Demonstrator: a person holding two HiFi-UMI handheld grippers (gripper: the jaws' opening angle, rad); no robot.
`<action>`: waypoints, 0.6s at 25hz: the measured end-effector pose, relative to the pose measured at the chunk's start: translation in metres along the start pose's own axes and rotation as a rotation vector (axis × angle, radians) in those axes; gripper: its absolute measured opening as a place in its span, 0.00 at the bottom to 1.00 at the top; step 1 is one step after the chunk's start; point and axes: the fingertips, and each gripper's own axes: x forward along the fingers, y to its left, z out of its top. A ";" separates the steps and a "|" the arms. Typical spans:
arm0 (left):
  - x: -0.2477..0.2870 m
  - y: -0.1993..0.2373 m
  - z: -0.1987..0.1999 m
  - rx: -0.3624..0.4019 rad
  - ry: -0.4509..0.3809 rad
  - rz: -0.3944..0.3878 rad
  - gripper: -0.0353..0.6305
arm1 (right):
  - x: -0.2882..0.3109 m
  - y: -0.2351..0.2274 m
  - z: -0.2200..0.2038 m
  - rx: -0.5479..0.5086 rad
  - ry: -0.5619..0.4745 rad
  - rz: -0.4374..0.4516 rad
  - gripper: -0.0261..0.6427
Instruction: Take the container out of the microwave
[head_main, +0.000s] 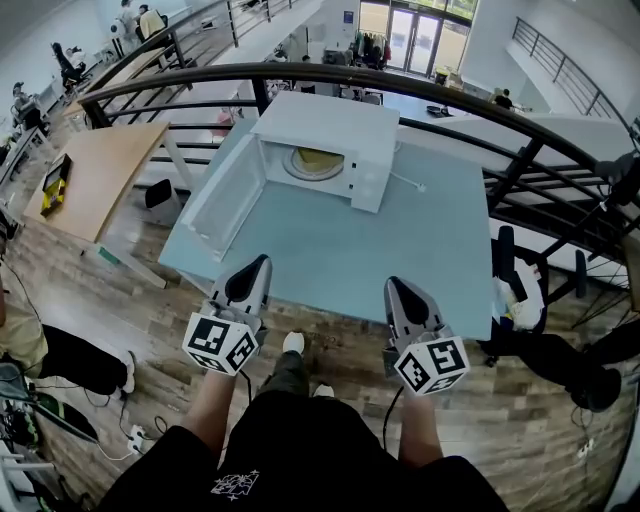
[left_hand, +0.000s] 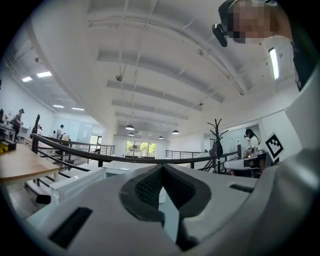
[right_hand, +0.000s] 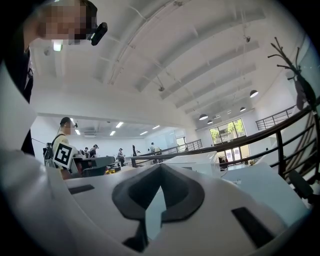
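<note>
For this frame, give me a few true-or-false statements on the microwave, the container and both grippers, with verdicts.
1. The microwave has its door swung open. True.
2. The container already stands on the table. False: it is inside the microwave.
3. The left gripper grips the container. False: its jaws are together on nothing, at the table's near edge.
4. The right gripper is shut and empty. True.
</note>
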 end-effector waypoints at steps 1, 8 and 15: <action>0.002 0.003 -0.001 -0.004 -0.001 0.003 0.06 | 0.003 0.001 0.000 -0.002 0.000 0.004 0.05; 0.025 0.028 -0.009 -0.020 0.023 0.014 0.06 | 0.032 -0.007 -0.004 -0.013 0.020 0.007 0.05; 0.063 0.055 -0.015 -0.014 0.039 0.008 0.06 | 0.072 -0.024 -0.005 -0.035 0.042 -0.012 0.05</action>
